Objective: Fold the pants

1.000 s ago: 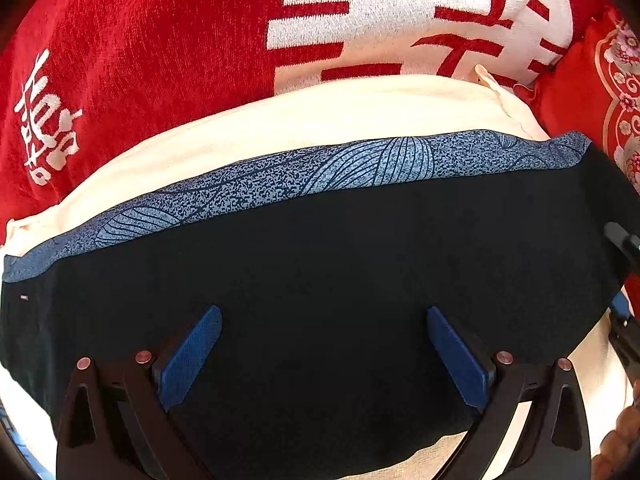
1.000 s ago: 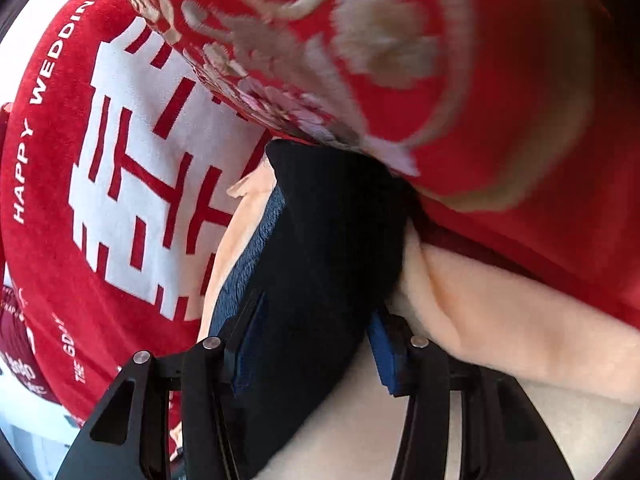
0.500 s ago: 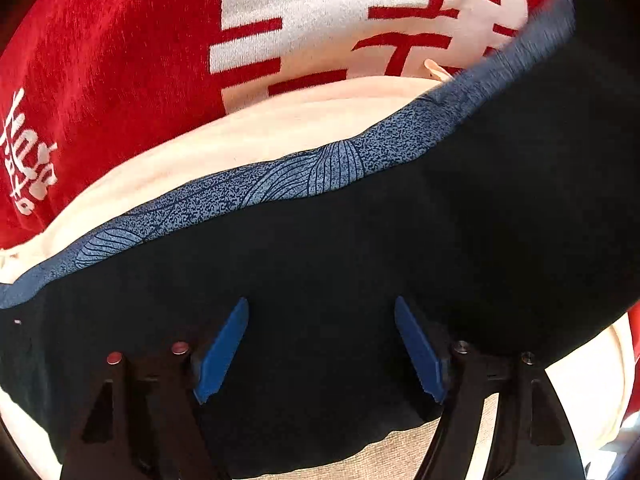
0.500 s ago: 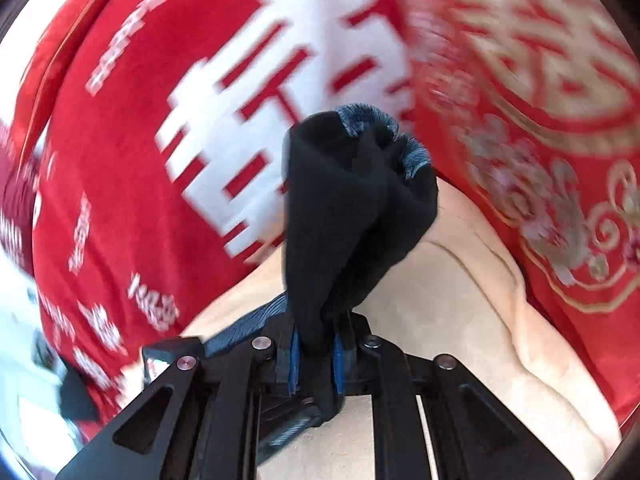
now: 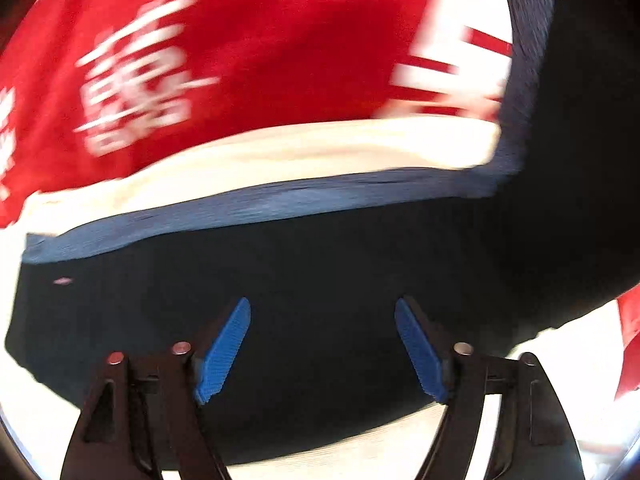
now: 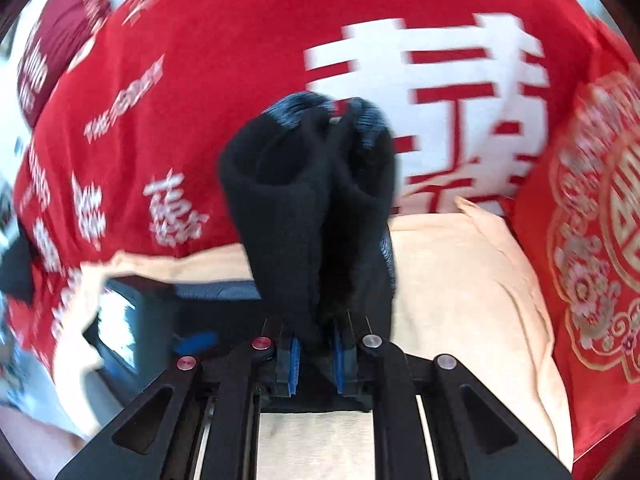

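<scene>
pants: soft black knit pants [image 6: 308,208], blue patterned hem, limp (light) | right gripper [image 6: 314,356] pinching bunched corner | left gripper [image 5: 322,350] spread above cloth | take hold at hem edge

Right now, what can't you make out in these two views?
- Left wrist view: motion blur smears the red blanket print; the pants run off the right edge.
- Right wrist view: bunched pants in the right gripper hide the fold line; the left gripper is blurred.
</scene>
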`<action>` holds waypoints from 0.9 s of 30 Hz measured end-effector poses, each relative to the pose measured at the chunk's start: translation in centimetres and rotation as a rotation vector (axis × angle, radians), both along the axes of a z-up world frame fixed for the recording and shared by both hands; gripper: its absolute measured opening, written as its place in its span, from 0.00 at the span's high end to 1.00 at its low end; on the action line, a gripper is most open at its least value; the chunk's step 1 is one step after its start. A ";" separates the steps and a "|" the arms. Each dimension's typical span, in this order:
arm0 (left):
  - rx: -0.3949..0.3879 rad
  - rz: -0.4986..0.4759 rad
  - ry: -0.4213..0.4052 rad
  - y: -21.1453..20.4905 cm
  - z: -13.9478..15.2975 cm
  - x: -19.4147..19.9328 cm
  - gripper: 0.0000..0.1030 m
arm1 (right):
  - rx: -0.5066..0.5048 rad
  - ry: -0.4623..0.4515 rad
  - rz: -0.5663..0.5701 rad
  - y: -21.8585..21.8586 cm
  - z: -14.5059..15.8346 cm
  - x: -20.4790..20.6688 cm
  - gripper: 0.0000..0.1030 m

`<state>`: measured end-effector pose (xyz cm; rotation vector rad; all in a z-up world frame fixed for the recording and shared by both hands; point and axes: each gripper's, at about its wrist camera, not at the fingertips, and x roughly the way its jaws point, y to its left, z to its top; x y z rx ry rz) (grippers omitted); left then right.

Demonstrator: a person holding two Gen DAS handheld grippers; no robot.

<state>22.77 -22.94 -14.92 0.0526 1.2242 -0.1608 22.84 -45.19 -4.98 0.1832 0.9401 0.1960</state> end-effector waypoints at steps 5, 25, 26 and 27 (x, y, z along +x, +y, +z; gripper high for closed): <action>0.104 0.108 0.024 9.5 -1.2 0.3 0.14 | -0.132 0.061 0.106 9.2 -3.9 0.3 0.82; -0.166 0.059 0.104 12.0 0.6 1.1 0.14 | -0.135 0.282 0.061 11.0 -5.4 -2.0 0.44; -0.213 0.032 0.105 11.5 1.2 1.2 0.14 | -0.130 0.289 0.043 10.3 -5.5 -1.8 0.44; -0.259 -0.007 0.100 10.6 1.9 1.4 0.14 | -0.120 0.299 0.027 9.4 -5.6 -1.7 0.44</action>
